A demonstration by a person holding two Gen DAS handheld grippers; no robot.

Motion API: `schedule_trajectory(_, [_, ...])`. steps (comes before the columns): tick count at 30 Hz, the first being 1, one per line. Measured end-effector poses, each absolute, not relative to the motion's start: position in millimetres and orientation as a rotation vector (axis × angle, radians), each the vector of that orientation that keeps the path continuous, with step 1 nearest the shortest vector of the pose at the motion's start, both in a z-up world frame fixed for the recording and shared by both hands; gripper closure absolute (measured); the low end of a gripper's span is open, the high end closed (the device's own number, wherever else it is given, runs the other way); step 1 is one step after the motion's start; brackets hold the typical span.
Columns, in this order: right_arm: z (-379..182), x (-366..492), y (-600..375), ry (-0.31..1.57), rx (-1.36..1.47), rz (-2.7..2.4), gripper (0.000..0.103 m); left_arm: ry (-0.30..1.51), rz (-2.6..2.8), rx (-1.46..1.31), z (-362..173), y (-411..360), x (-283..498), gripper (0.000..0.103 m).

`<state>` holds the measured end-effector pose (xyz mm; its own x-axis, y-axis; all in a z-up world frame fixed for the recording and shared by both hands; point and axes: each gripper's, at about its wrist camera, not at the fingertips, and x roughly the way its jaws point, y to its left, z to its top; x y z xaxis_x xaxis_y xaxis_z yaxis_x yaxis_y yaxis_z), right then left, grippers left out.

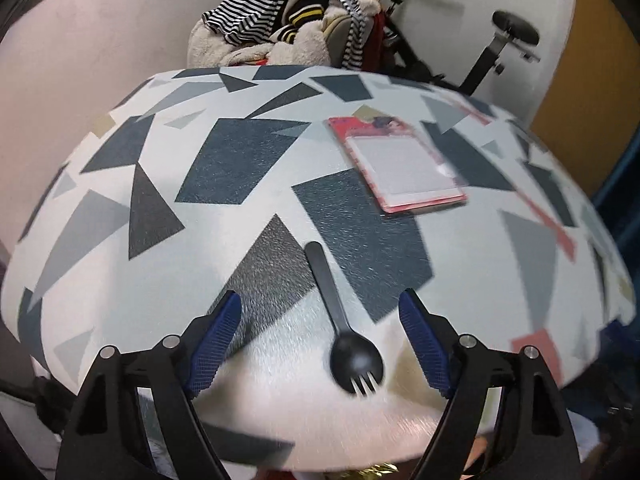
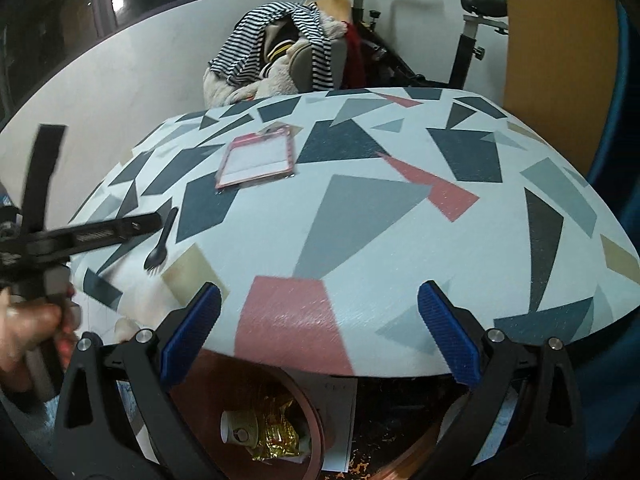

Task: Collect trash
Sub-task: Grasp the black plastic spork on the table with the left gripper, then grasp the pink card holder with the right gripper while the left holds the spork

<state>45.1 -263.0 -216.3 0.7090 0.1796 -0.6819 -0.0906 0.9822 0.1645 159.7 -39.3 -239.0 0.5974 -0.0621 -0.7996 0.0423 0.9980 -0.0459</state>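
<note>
Table (image 1: pixel 100 264) with a grey, dark and pink shard-patterned cover fills both views. Behind its far edge sits a heap of clothes (image 1: pixel 288 20), striped cloth on top, with an exercise bike (image 1: pixel 508 36) to the right of it. Below the near table edge, in the right wrist view, a brown bin (image 2: pixel 316 420) holds a paper cup (image 2: pixel 240 432) and gold foil (image 2: pixel 276 440).

Left gripper (image 1: pixel 320 300) hovers low over the near part of the table, jaws spread wide and holding nothing. Right gripper (image 2: pixel 320 292) is likewise wide open and empty, above the near edge and the bin.

On the far half of the table lies a flat pink-rimmed packet (image 1: pixel 404 164), well apart from both grippers. A black spork (image 1: pixel 344 332) lies between the left fingers, untouched by either, tines toward the camera.
</note>
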Motion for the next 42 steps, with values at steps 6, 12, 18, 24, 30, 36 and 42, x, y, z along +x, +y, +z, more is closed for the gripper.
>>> schedule_trajectory(6, [-220.1, 49.0, -272.8, 0.766, 0.16, 0.151, 0.006, 0.954, -0.009, 0.008, -254.0, -42.8, 172.9, 0.041])
schedule_trajectory(12, [-222.6, 50.2, -275.6, 0.767, 0.179, 0.144, 0.006, 0.923, -0.025, 0.043, -255.2, -46.9, 168.4, 0.041])
schedule_trajectory(18, [-222.0, 52.0, -276.5, 0.77, 0.177, 0.148, 0.006, 0.93, -0.105, 0.03, -250.7, -42.9, 163.8, 0.093])
schedule_trajectory(24, [-215.8, 60.5, -273.3, 0.773, 0.167, 0.178, 0.006, 0.866, -0.154, -0.072, -234.0, -13.1, 155.8, 0.093])
schedule_trajectory(30, [-201.3, 88.2, -258.0, 0.777, 0.154, 0.232, 0.006, 0.798, -0.171, -0.176, -204.1, 17.9, 148.9, 0.093])
schedule_trajectory(36, [-191.8, 134.9, -235.4, 0.792, 0.152, 0.29, 0.006, 0.737, -0.164, -0.213, -186.2, 39.7, 141.0, 0.093])
schedule_trajectory(42, [-196.2, 204.1, -200.3, 0.842, 0.109, 0.307, 0.006, 0.713, -0.129, -0.225, -185.8, 57.1, 134.0, 0.094])
